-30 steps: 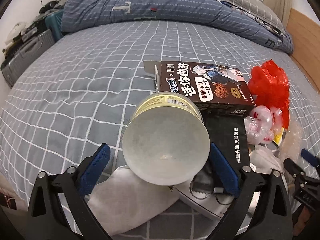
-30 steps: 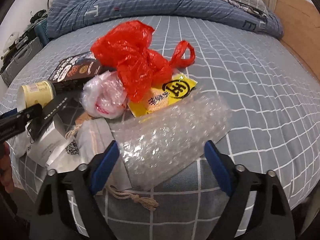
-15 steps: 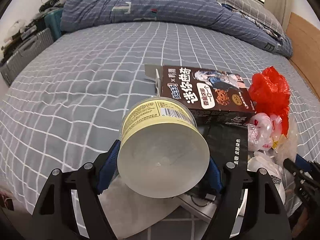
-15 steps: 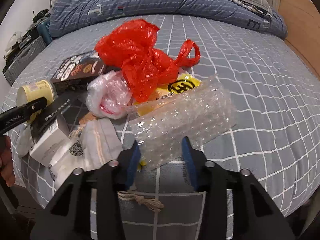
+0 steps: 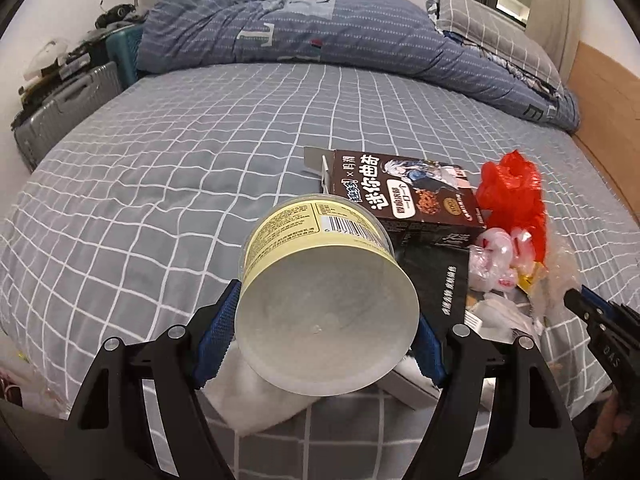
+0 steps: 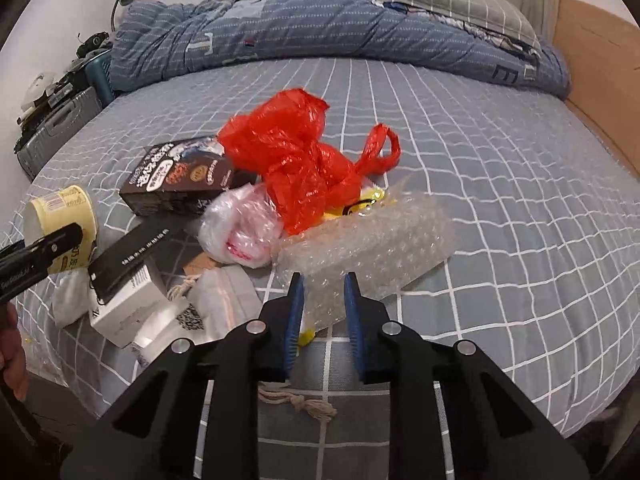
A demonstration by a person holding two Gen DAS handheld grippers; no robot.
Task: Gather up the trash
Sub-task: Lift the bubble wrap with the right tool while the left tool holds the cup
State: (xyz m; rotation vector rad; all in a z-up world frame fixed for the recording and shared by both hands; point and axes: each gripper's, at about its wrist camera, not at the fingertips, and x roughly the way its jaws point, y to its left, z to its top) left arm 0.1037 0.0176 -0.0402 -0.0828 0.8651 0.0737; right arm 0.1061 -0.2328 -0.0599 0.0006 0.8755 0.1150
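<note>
We grip two pieces of trash at the near edge of a grid-patterned bed [image 5: 200, 152]. Our left gripper [image 5: 326, 330] clamps a yellow tub [image 5: 320, 280] by its sides, base toward the camera, tilted above a white cloth [image 5: 256, 396]. Our right gripper [image 6: 322, 308], its jaws having just been closing, pinches the near end of a bubble wrap [image 6: 372, 248] sheet, which juts out over the sheet. The remaining litter crowds the bed's near edge between us: a brown box [image 5: 404, 196], a red bag [image 6: 296, 160], a clear bag [image 6: 240, 232], a black sleeve [image 6: 136, 248] on a white carton [image 6: 124, 308]. Beyond the pile the mattress lies open up to a rumpled quilt [image 5: 320, 32]; a wooden rail [image 6: 600, 60] bounds the right side, a suitcase [image 5: 64, 108] the left.
</note>
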